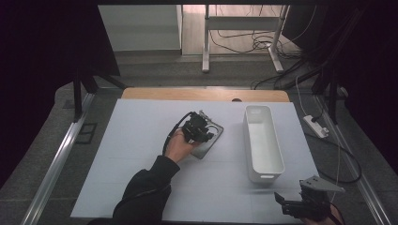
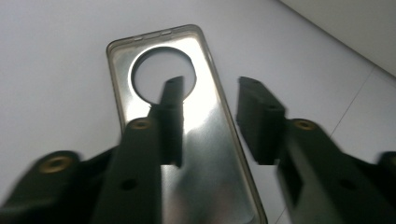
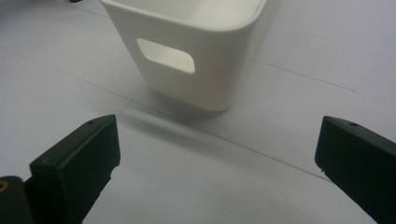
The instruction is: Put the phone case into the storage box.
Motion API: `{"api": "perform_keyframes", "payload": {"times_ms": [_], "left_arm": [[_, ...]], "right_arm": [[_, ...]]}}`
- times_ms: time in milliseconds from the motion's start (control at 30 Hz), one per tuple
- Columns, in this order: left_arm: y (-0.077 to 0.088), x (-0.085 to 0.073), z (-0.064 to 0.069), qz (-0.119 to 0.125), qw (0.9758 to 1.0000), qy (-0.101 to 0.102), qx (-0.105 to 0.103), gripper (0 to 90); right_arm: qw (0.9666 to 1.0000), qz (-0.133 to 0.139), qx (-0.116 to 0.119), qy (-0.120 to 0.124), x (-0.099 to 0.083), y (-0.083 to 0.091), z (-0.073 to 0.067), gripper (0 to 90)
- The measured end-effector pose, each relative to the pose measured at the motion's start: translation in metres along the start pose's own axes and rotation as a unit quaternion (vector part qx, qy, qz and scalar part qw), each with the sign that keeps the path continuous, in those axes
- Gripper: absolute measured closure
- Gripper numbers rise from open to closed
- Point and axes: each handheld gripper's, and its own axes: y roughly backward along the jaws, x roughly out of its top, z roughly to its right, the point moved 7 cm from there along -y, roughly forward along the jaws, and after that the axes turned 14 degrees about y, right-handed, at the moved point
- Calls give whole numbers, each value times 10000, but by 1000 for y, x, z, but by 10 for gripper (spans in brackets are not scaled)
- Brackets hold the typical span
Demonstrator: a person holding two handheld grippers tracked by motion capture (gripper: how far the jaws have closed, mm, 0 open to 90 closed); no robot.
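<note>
A shiny metal plate with a large round hole near one end lies flat on the white table top. In the high view the plate sits at the table's middle, left of a long white bin. My left gripper hovers just over the plate, its jaws apart and nothing pressed between the pads. A hand holds that left gripper from the near side. My right gripper stands wide open near the table's front right corner, facing the bin's near end wall with its handle cutout.
The white bin looks empty inside. A white mat covers the table, with a wooden strip along its far edge. A power strip and cables lie on the floor to the right. The right gripper is at the mat's front edge.
</note>
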Motion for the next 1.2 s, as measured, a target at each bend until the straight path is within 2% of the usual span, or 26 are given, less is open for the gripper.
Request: {"api": "perform_keyframes", "payload": {"times_ms": [100,233,333,467,533,600,667,967,1200], "left_arm": [[3,-2,-5,7,10000,65,41,536],[8,-4,-19,88,9996,208,189,378],[13,-5,-30,127,9992,262,281,324],[18,-9,-44,101,9983,486,309,177],[19,-10,-47,95,9981,530,309,154],[21,-12,-52,54,9977,588,344,87],[23,-15,-56,-55,9978,533,394,29],[26,-15,-60,-126,9980,336,525,0],[10,-21,-58,-242,9978,352,505,0]], "right_arm": [[10000,-2,-2,-1,0,0,0,3],[10000,-9,-2,-2,0,0,0,3],[10000,-10,-2,-2,0,0,0,3],[10000,-6,-5,-9,0,-1,0,3],[10000,-7,-7,-8,0,-1,0,3],[10000,-12,-4,-10,0,0,0,3],[10000,-14,-4,-10,0,-1,0,3],[10000,-21,-2,-7,0,-1,0,3],[10000,-10,2,-3,0,-1,0,3]]}}
